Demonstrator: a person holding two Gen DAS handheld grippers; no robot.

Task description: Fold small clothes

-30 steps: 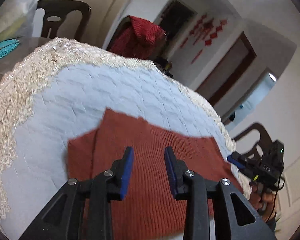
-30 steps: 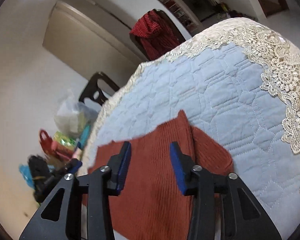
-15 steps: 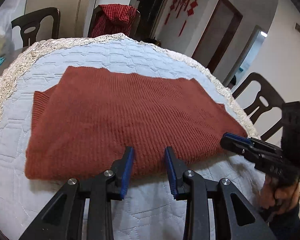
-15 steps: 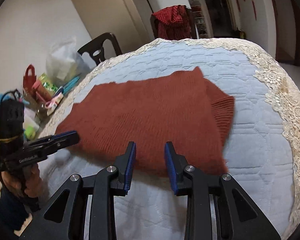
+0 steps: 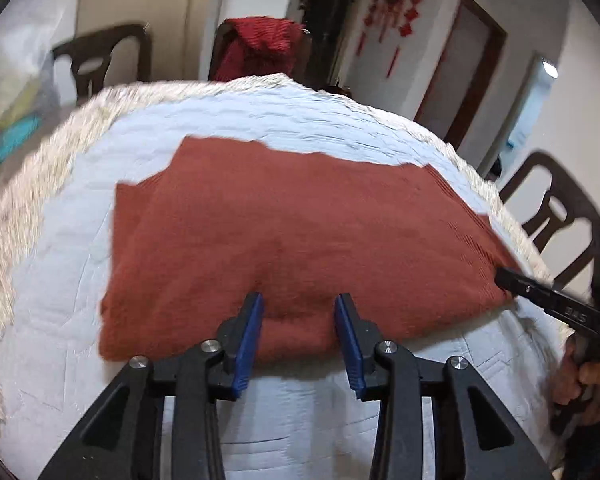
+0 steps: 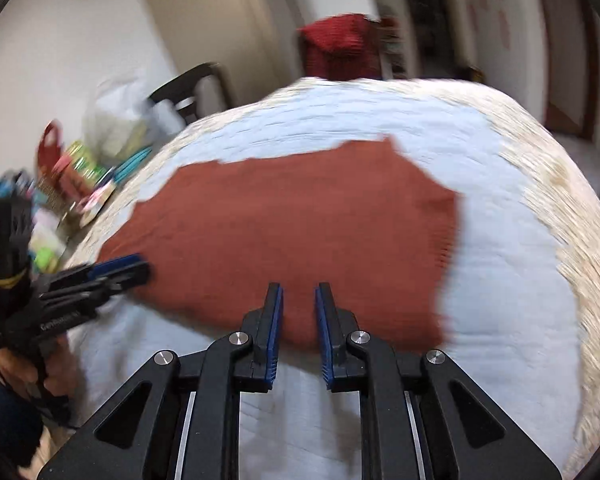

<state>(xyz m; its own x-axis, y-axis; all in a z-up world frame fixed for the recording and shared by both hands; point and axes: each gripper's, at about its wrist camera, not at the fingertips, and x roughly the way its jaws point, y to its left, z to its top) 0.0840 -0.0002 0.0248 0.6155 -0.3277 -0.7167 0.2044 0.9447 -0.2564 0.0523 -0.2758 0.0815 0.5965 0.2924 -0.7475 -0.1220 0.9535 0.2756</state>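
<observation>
A rust-red knitted garment (image 5: pixel 300 240) lies flat and folded on the pale blue quilted table cover (image 5: pixel 80 280); it also shows in the right wrist view (image 6: pixel 300 232). My left gripper (image 5: pixel 299 304) is open over the garment's near edge, towards its left half. My right gripper (image 6: pixel 299 294) is open, with a narrower gap, over the near edge towards the garment's right half. Neither holds cloth. The right gripper's tip (image 5: pixel 516 280) shows at the garment's right corner in the left wrist view; the left gripper's fingers (image 6: pixel 120 268) show at its left corner in the right wrist view.
The table cover has a cream lace border (image 6: pixel 572 208). Dark chairs stand around the table (image 5: pixel 552 208), one draped with a red cloth (image 5: pixel 264 48). Bags and colourful clutter (image 6: pixel 76 168) lie at the table's left side.
Both grippers have moved forward onto the garment's near edge. The right gripper's jaws have narrowed slightly. The views are blurred by motion.
</observation>
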